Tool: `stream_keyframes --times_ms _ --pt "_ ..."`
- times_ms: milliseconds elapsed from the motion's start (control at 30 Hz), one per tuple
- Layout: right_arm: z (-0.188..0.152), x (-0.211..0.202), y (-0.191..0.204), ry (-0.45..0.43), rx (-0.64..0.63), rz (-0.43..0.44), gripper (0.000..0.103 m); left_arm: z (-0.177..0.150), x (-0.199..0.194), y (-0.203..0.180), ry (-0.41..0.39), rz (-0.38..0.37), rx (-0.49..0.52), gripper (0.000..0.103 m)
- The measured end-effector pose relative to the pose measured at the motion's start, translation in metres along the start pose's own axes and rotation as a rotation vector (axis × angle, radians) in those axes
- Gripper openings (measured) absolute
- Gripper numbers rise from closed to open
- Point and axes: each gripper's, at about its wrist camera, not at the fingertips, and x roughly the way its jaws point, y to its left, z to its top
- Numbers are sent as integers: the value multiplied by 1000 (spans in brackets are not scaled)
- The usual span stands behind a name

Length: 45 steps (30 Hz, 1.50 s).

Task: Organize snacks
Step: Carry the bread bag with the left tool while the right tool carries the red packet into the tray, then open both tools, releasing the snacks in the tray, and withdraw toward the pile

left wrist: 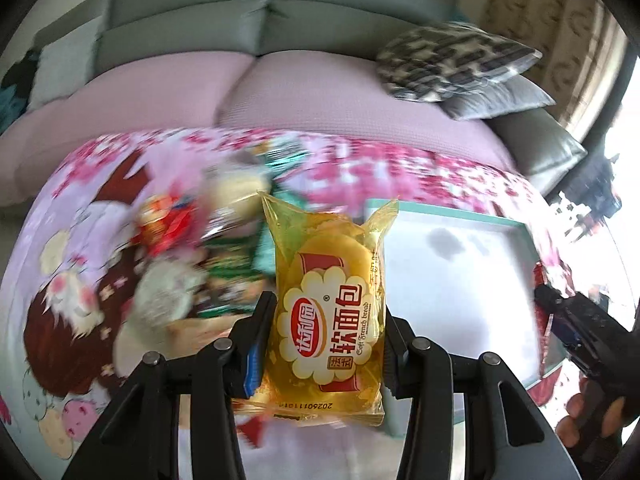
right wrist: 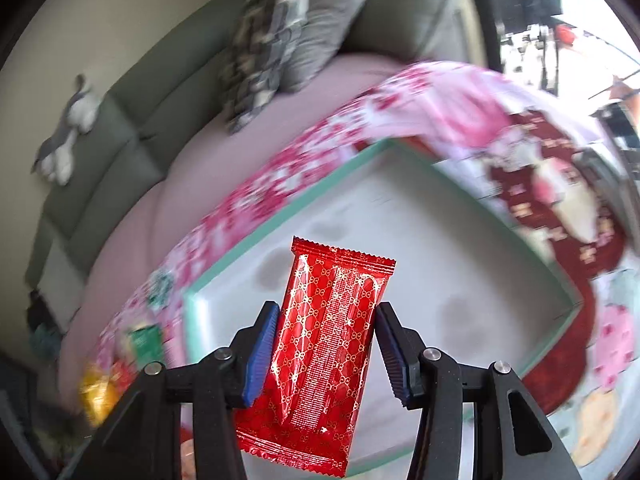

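A grey sofa (left wrist: 208,8) draped in a pink cover backs a table spread with a pink cartoon-print cloth (left wrist: 400,168), where a white tray with a teal rim (right wrist: 280,220) sits beside a blurred pile of snacks (left wrist: 192,248). The left gripper (left wrist: 326,320) is clamped on a yellow soft-bread packet (left wrist: 328,304), held upright above the cloth between the pile and the tray. The right gripper (right wrist: 324,336), with a hand (left wrist: 588,420) on its handle, pinches a red foil snack packet (right wrist: 324,344) above the tray's bare floor.
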Motion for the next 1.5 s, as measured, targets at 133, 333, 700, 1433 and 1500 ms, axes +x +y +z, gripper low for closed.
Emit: stream_keyframes --times_ms 133,333,700,1433,1500 --pt "10 0 -27 -20 38 -36 52 6 8 -36 9 -52 68 47" --pt "17 0 -49 -59 57 -99 52 11 34 -85 48 -80 168 47" --pt "18 14 -57 -69 44 -115 52 18 96 -107 117 -39 185 47" --pt "15 16 -34 -12 -82 -192 80 24 74 -76 64 -2 61 86" --pt "15 16 -31 -16 -100 -200 86 25 72 -70 55 11 42 89"
